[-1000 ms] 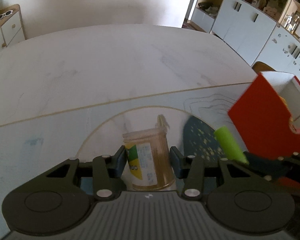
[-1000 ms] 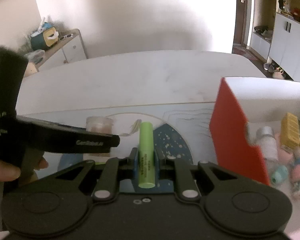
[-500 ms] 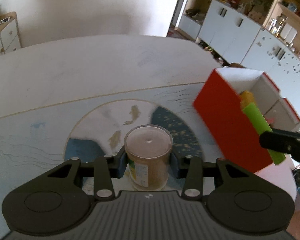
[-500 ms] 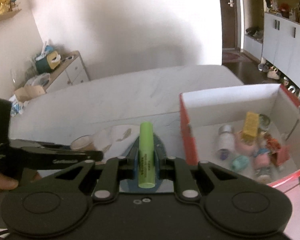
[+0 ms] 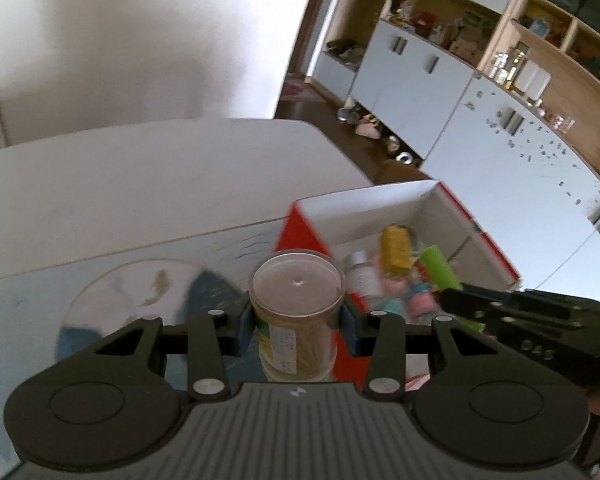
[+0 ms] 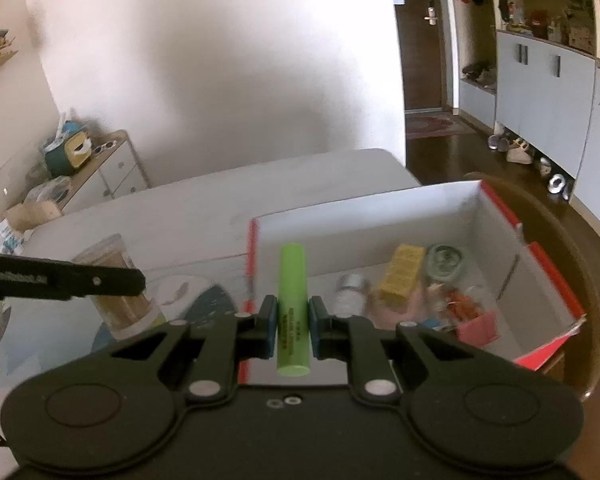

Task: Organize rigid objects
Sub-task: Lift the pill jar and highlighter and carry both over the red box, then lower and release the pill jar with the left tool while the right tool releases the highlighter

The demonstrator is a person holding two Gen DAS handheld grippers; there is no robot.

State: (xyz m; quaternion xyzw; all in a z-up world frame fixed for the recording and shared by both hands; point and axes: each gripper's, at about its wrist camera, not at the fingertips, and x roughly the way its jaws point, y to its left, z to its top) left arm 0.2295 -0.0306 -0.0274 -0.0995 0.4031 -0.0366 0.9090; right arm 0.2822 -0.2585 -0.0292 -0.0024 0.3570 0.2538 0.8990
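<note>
The clear plastic jar (image 5: 296, 312), filled with thin wooden sticks and closed by a flat lid, is held upright in the left gripper (image 5: 296, 322), whose blue pads press on its two sides, above the table mat (image 5: 112, 300) and just before the red box (image 5: 300, 232). It looks light but smooth and round, so I judge it can slip or turn; the hold in the middle of the wall is a good place. The green tube (image 6: 294, 308) is stiff and slim, clamped by the right gripper (image 6: 294, 322) at its middle, over the near wall of the box. Inside, small items crowd the right part, and the left part of the floor looks free; the walls are high, so both things must pass over the rim before going down
</note>
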